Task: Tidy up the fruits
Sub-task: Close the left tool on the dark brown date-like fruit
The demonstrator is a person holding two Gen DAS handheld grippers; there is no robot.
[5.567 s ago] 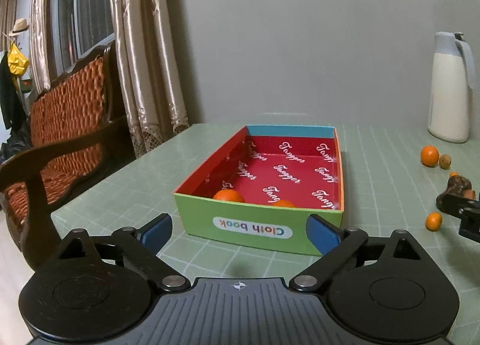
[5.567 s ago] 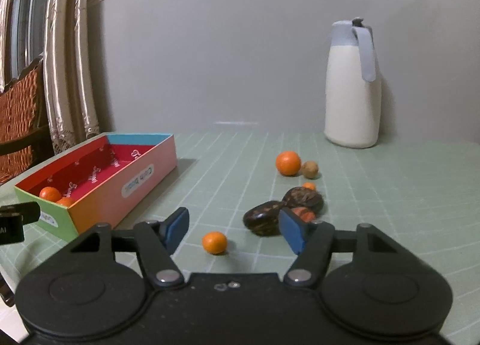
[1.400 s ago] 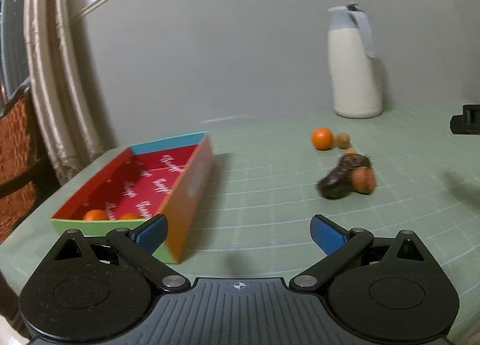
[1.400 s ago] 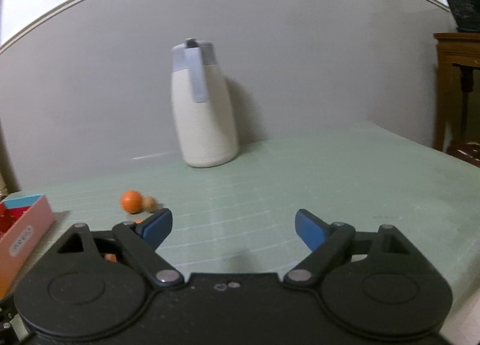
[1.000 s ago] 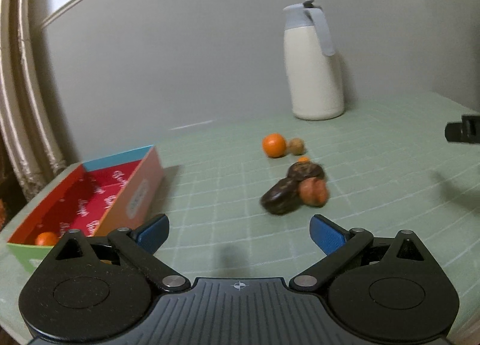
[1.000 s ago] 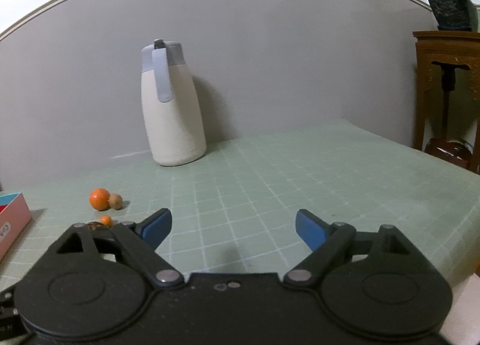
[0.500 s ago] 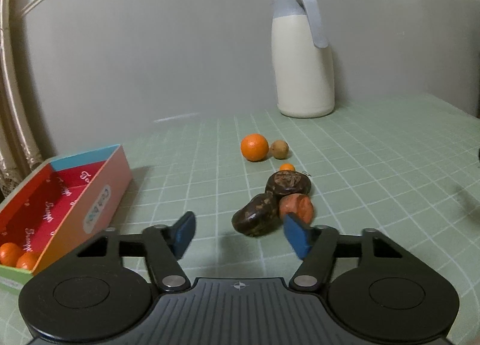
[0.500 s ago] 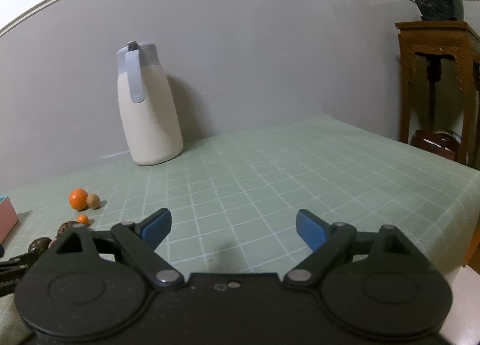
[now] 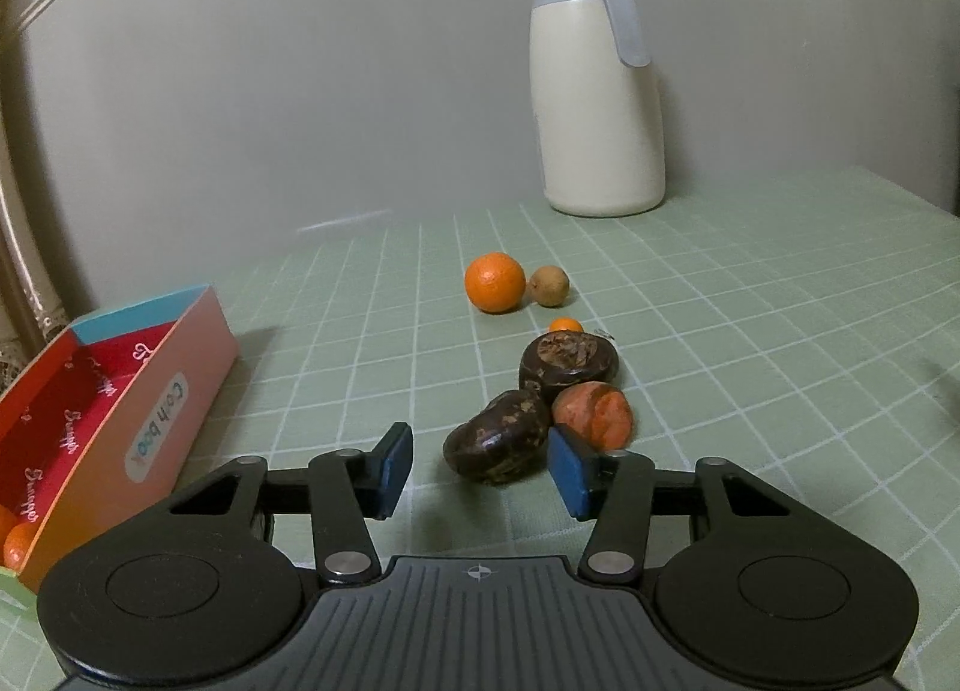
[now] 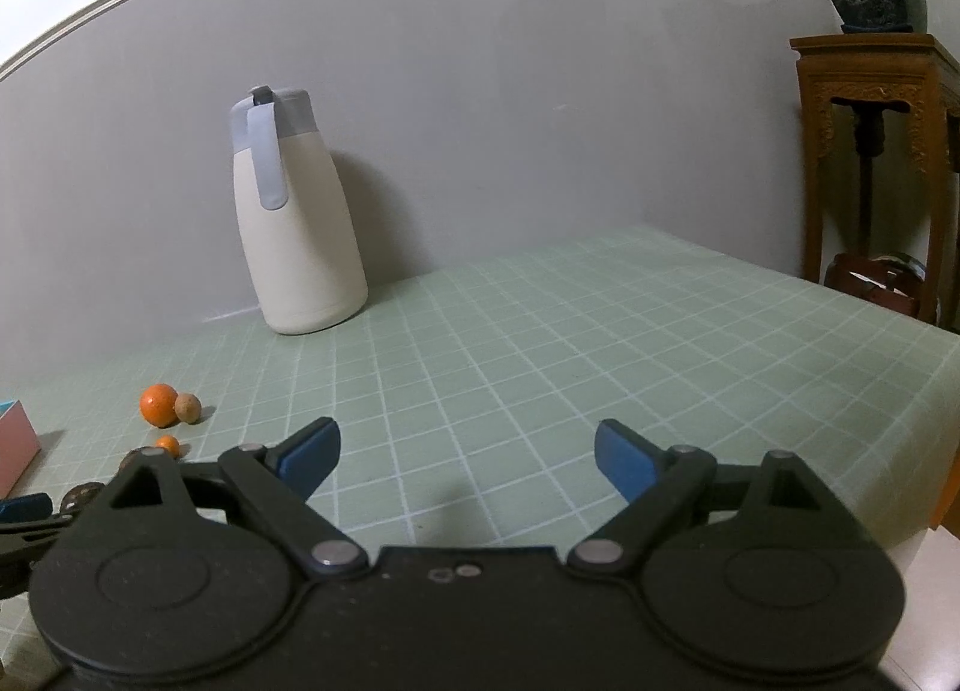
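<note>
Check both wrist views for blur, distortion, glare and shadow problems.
Left wrist: sharp; fisheye bends the wall trim, dark corner vignette; soft shadow beside the box; faint streak of glare on the table near the wall. Right wrist: sharp; wall trim arcs strongly; jug leans from distortion and throws a soft shadow on the wall.

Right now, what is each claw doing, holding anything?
Left gripper: open, empty, either side of the dark brown fruit.
Right gripper: open wide, empty.

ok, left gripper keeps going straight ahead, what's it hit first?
Most likely the nearer dark brown fruit, which lies just beyond the left gripper, between its open jaws. Depth is hard to judge.
</note>
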